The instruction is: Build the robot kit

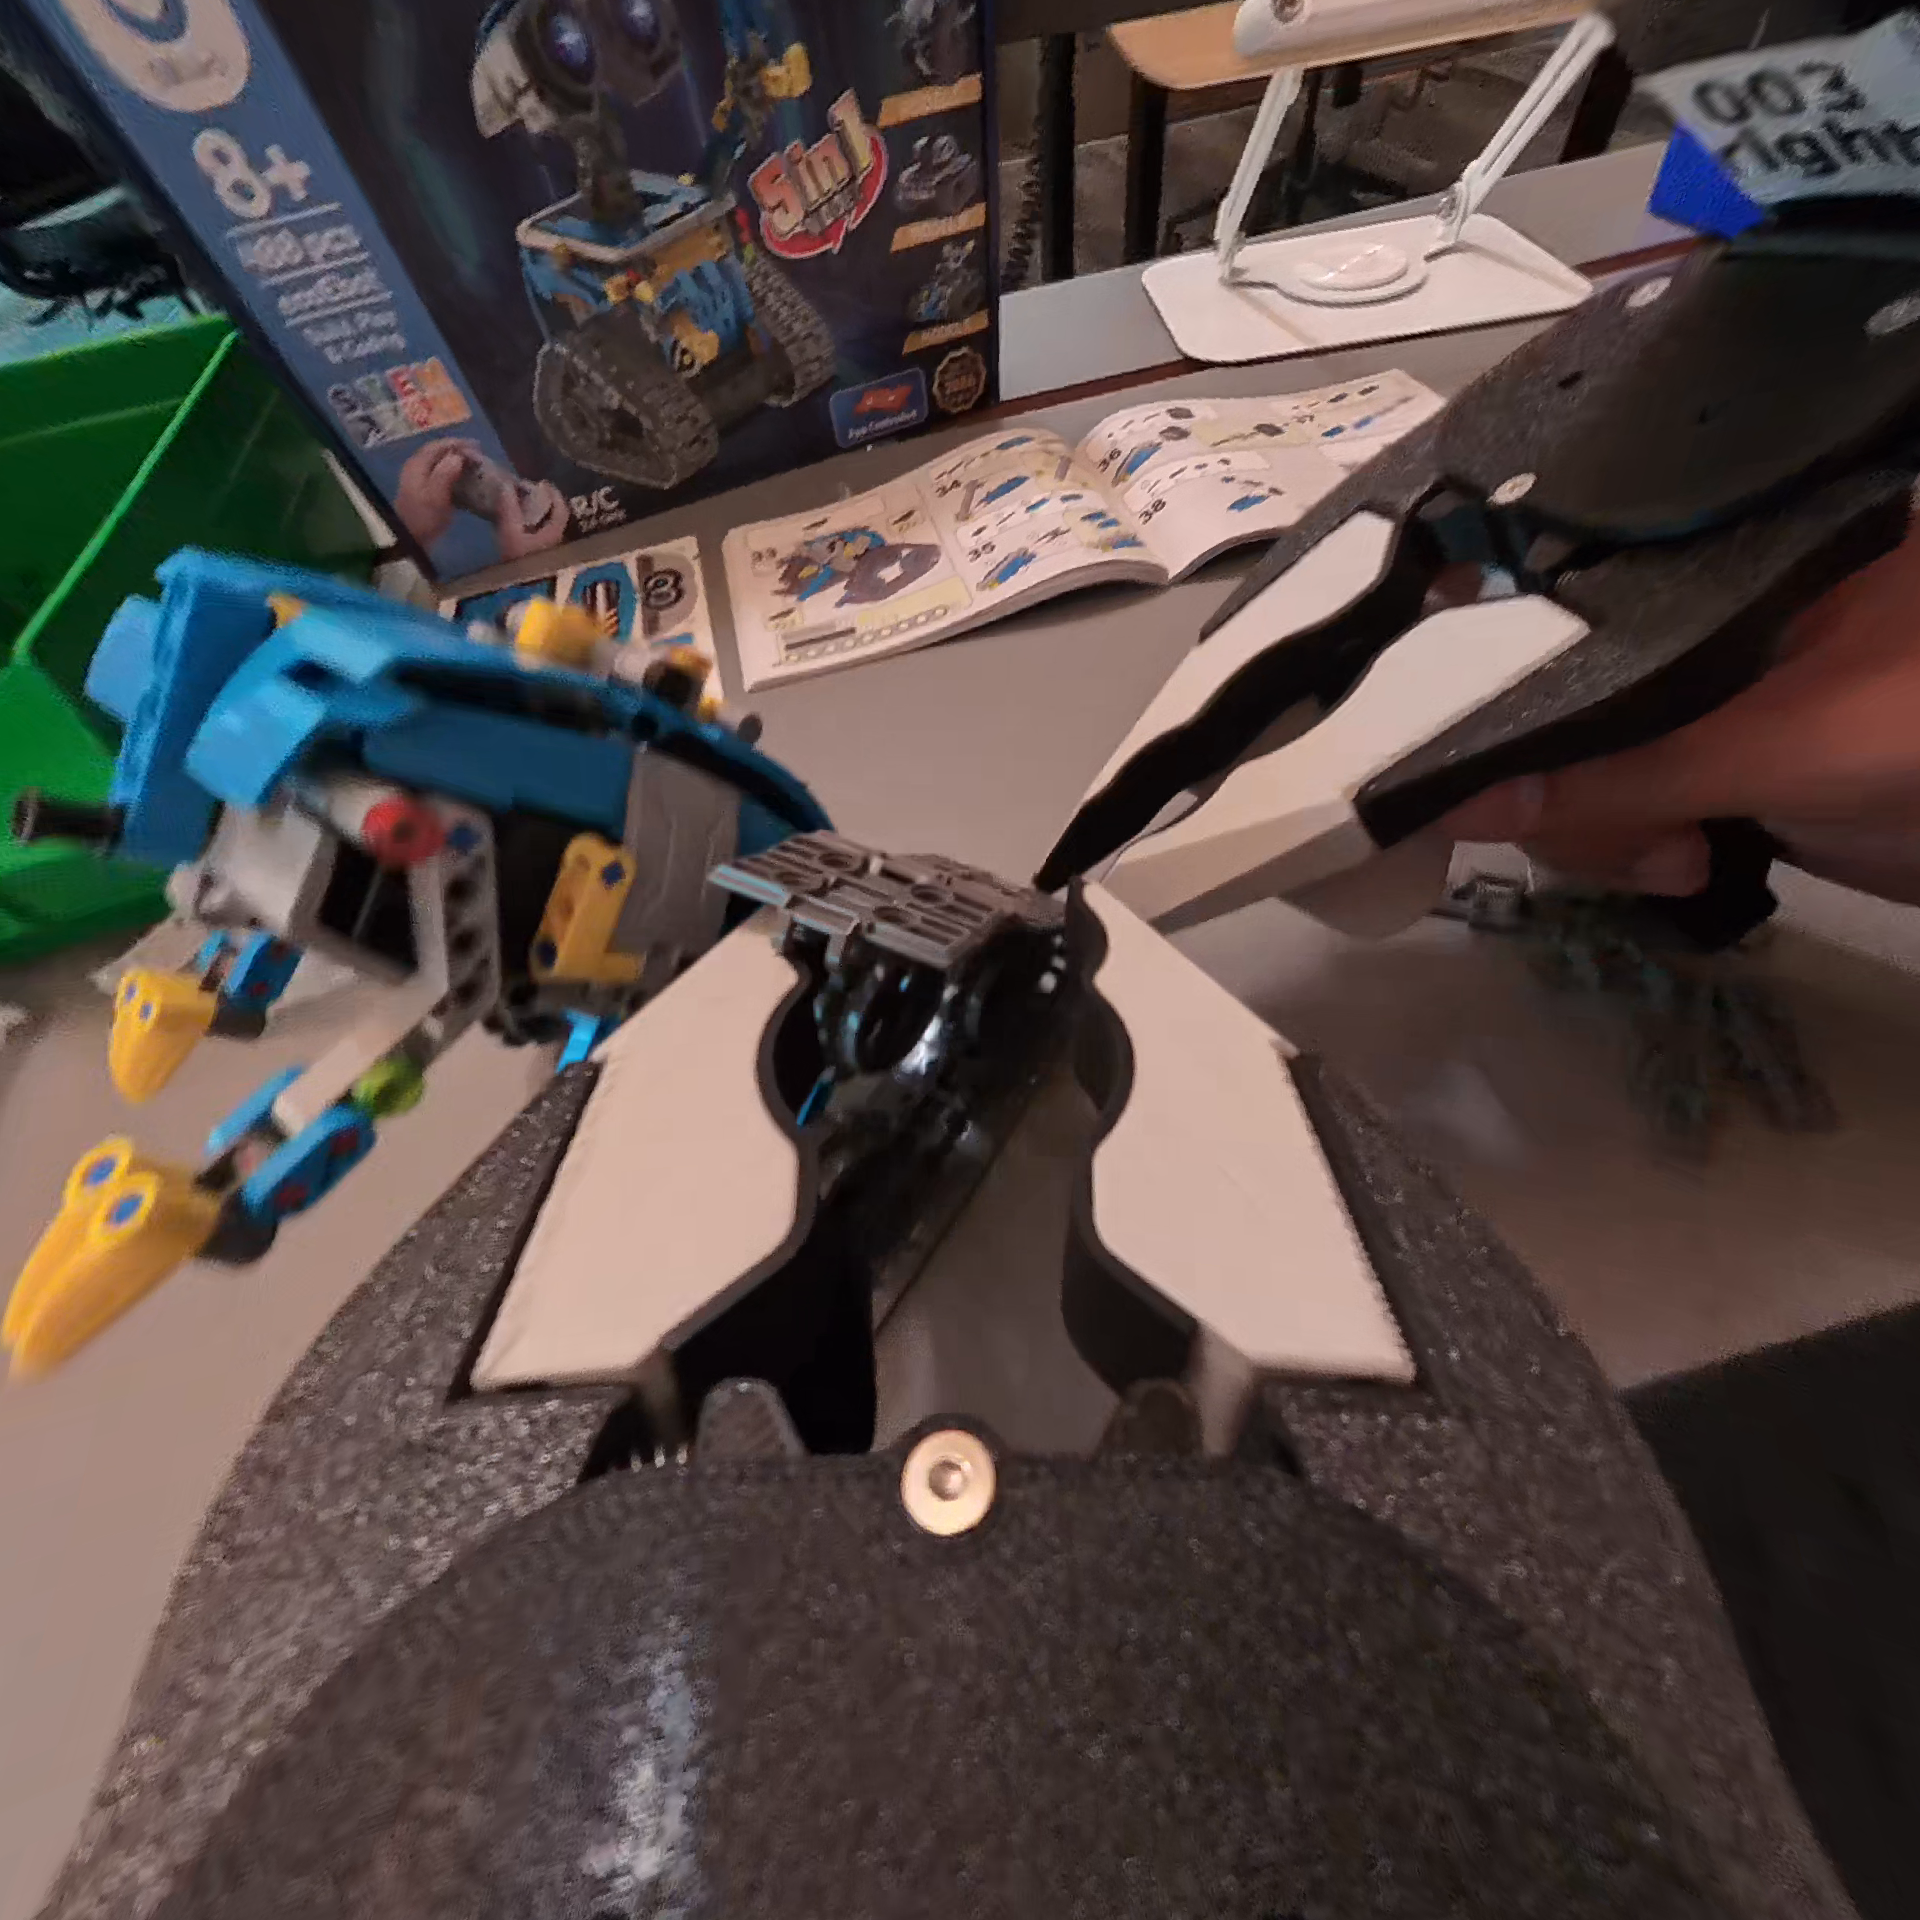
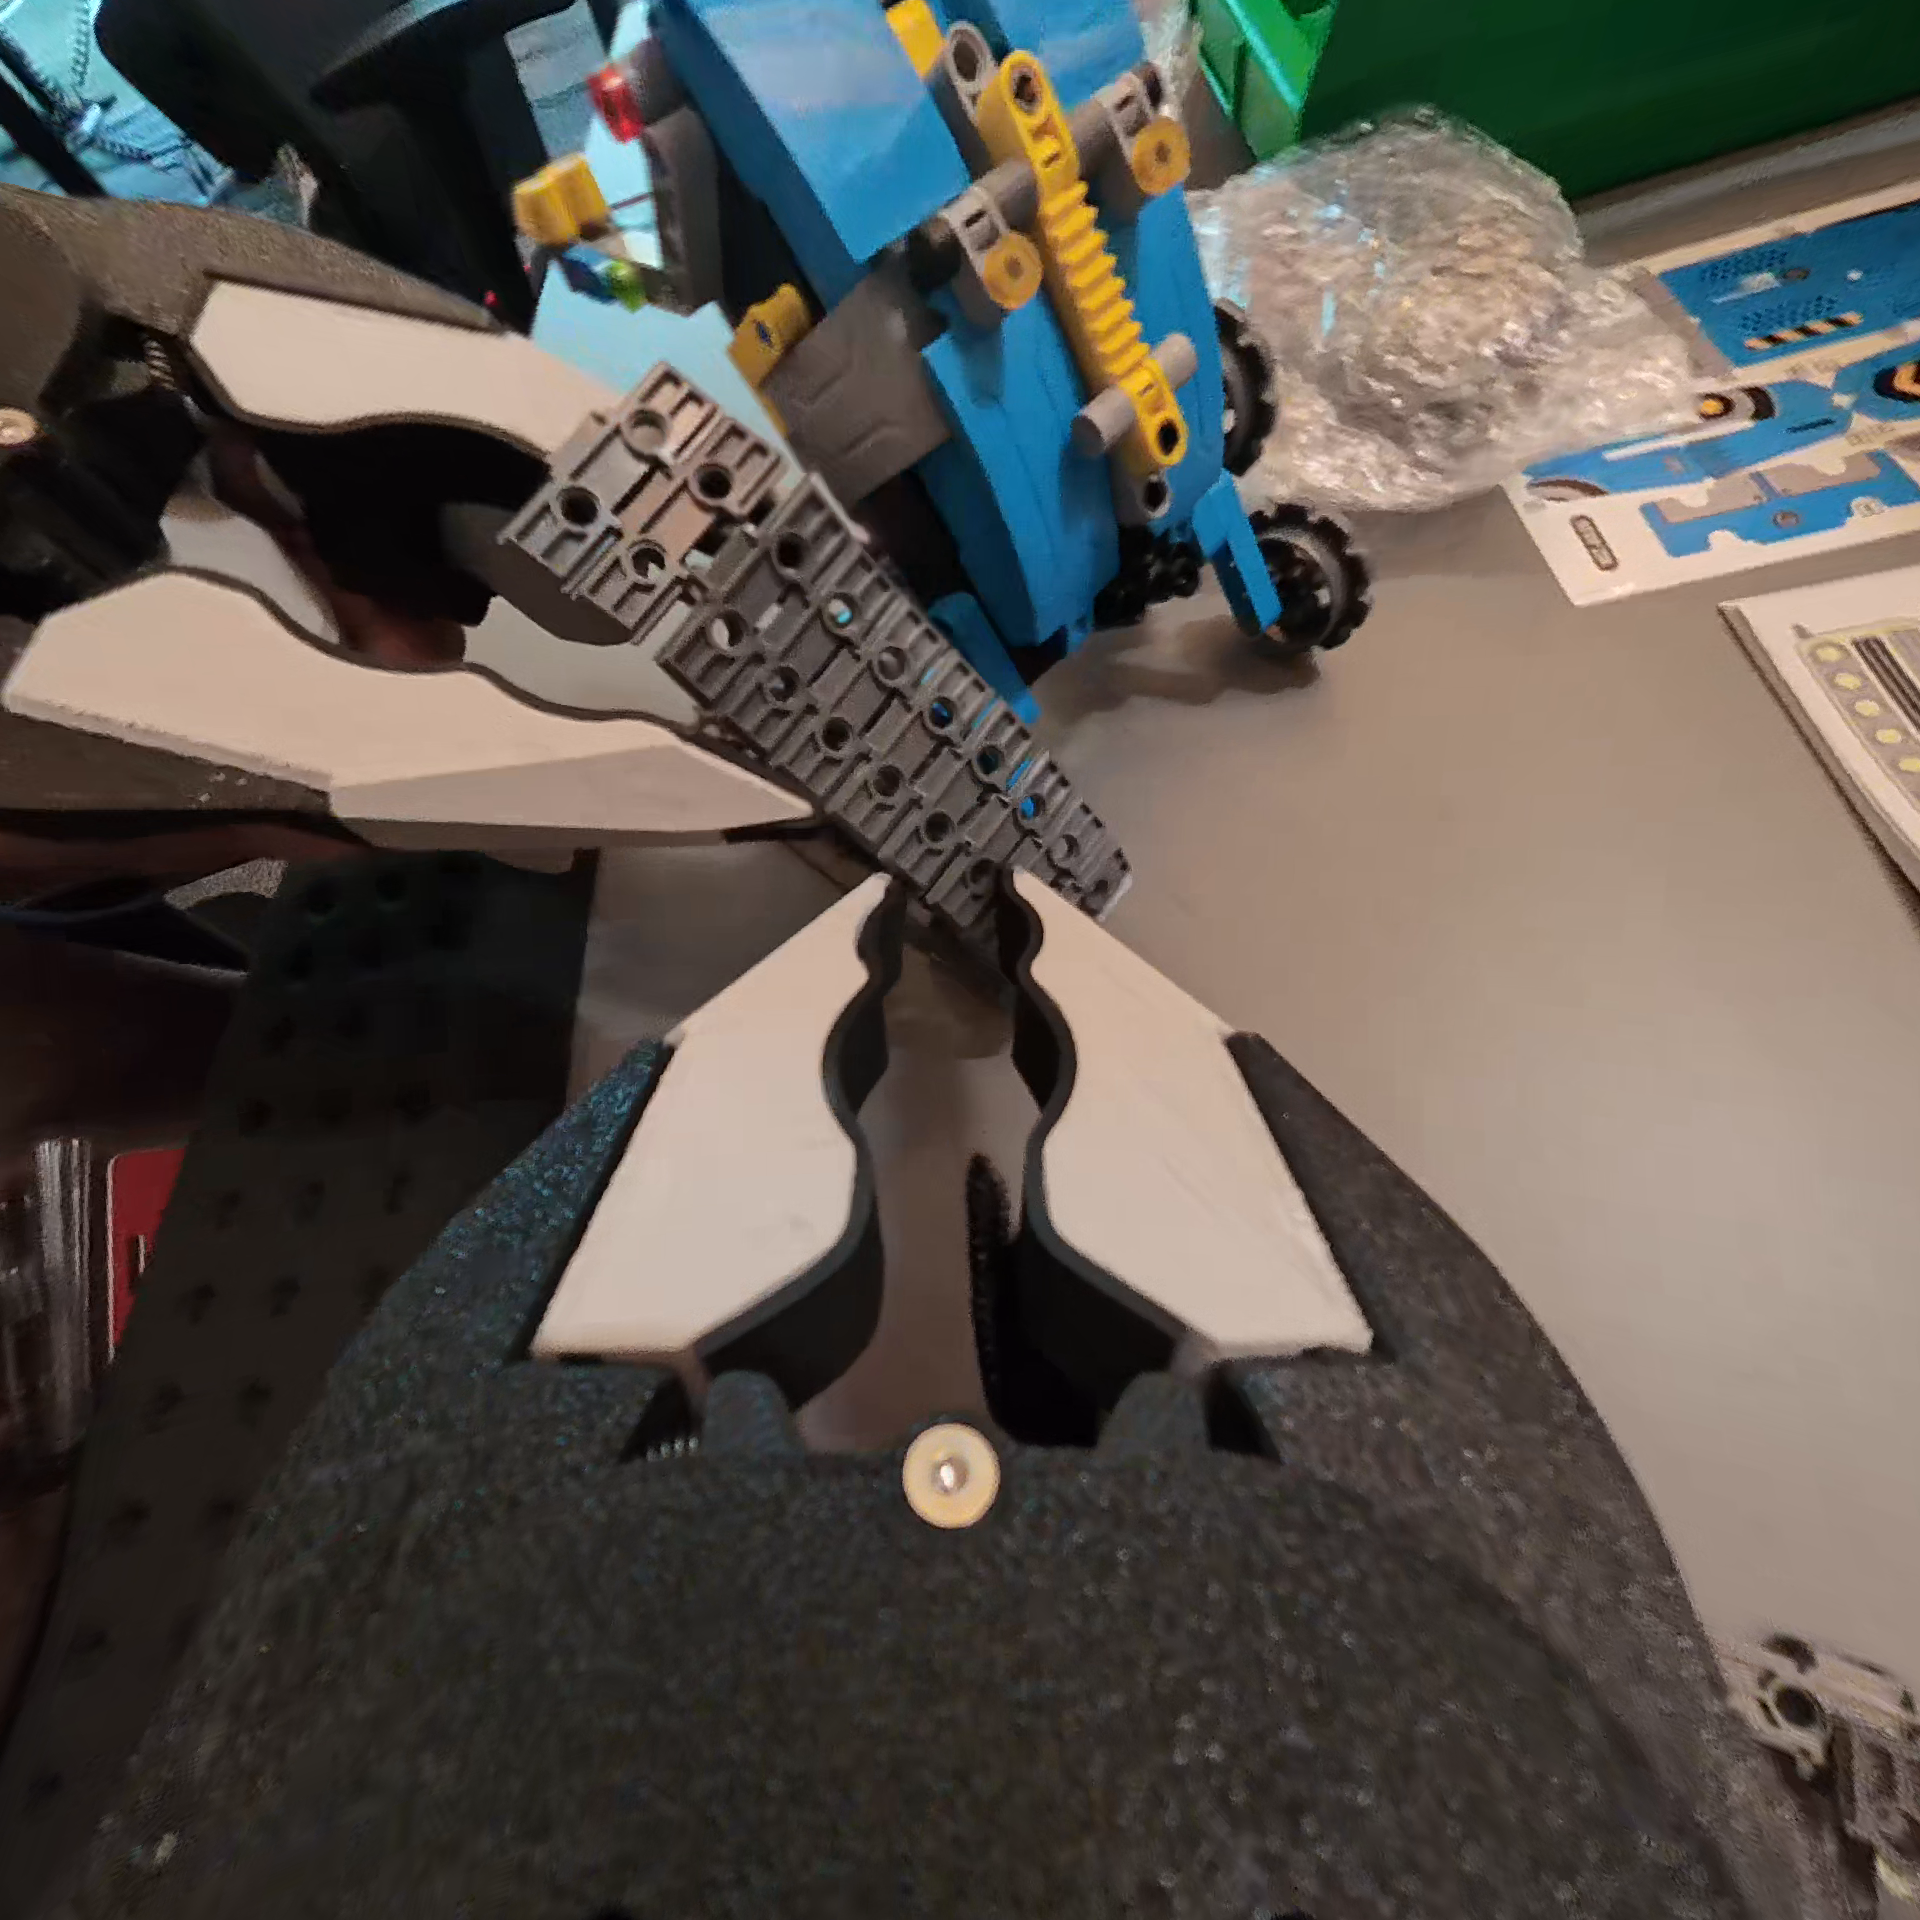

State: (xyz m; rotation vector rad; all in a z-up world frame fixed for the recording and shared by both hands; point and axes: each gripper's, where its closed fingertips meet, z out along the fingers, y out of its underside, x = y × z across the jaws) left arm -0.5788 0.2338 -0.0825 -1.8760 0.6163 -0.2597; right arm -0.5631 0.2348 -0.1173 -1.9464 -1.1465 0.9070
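A blue, yellow and grey brick-built robot model [image 1: 416,727] hangs tilted above the grey table [image 1: 935,748]. Its grey linked track [image 1: 883,883] runs over black wheels. My left gripper [image 1: 925,925] is shut on that track and wheel section. My right gripper [image 1: 1055,878] comes in from the right, held by a hand [image 1: 1766,748], with its tips on the track's end. In the right wrist view the right gripper [image 2: 954,888] pinches the end of the grey track [image 2: 852,707]. The left gripper [image 2: 701,623] clamps the track farther up, beside the model [image 2: 987,364].
The toy's box [image 1: 623,260] stands at the back, with an open instruction booklet [image 1: 1039,520], a sticker sheet [image 1: 623,603] and a white stand [image 1: 1351,281]. A green bin [image 1: 104,520] is left. A crumpled plastic bag [image 2: 1403,312] and loose grey parts [image 2: 1818,1714] lie on the table. My right fingertips sit around 4 centimetres from my left ones.
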